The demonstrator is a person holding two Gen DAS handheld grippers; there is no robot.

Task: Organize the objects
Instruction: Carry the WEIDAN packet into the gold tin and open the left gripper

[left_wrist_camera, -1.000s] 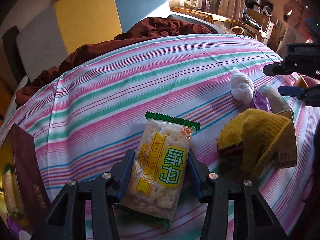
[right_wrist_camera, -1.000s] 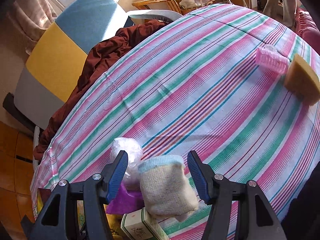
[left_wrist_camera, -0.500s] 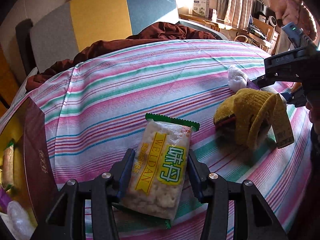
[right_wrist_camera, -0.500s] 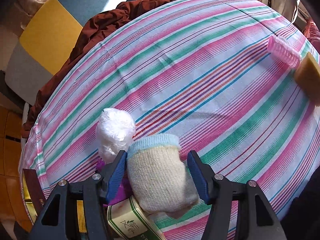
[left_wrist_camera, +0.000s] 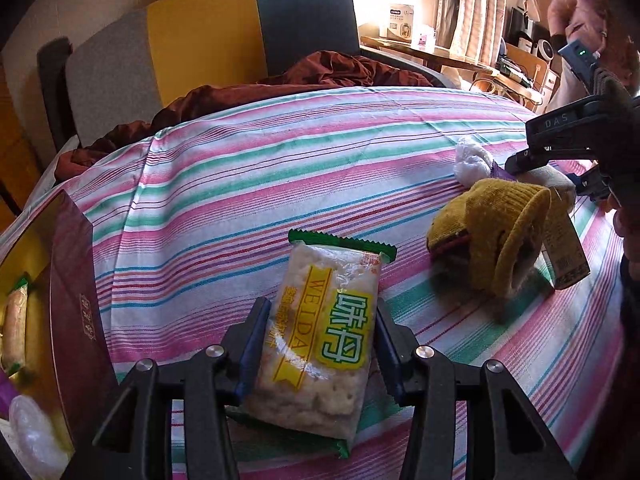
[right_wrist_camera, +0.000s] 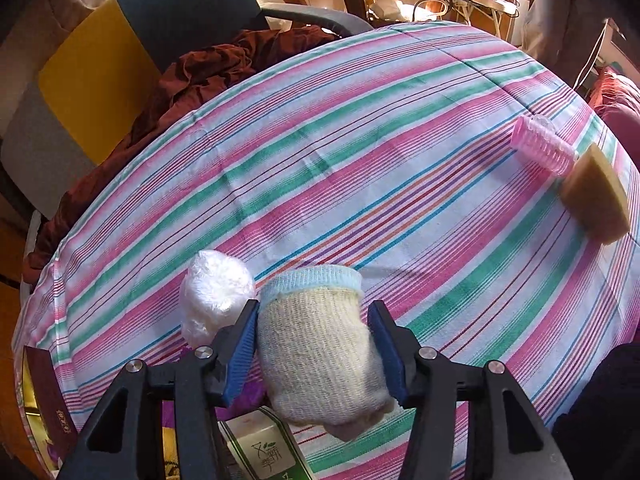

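The left tool (left_wrist_camera: 318,350) is clamped on a clear plastic packet of pale crackers with green sealed ends and a yellow label (left_wrist_camera: 318,344), its blue-padded fingers (left_wrist_camera: 253,350) pressing both long sides while the packet sits above the pink, green and white striped cloth (left_wrist_camera: 256,184) covering the desk. At the left edge stands a dark maroon box with a gold interior (left_wrist_camera: 74,308) holding a few wrapped items. To the right lies a mustard-yellow knitted glove (left_wrist_camera: 492,232) draped over a small carton. The right tool (right_wrist_camera: 314,344) is closed around a cream knitted sock with a pale blue cuff (right_wrist_camera: 320,344), both blue pads touching its sides; the sock lies over a green-and-white printed carton (right_wrist_camera: 264,450). Just beside the sock's left is a crumpled white plastic-wrapped ball (right_wrist_camera: 214,294). Well apart, near the cloth's far right edge, a pink ribbed plastic roller (right_wrist_camera: 542,146) lies touching a tan sponge block (right_wrist_camera: 596,200).
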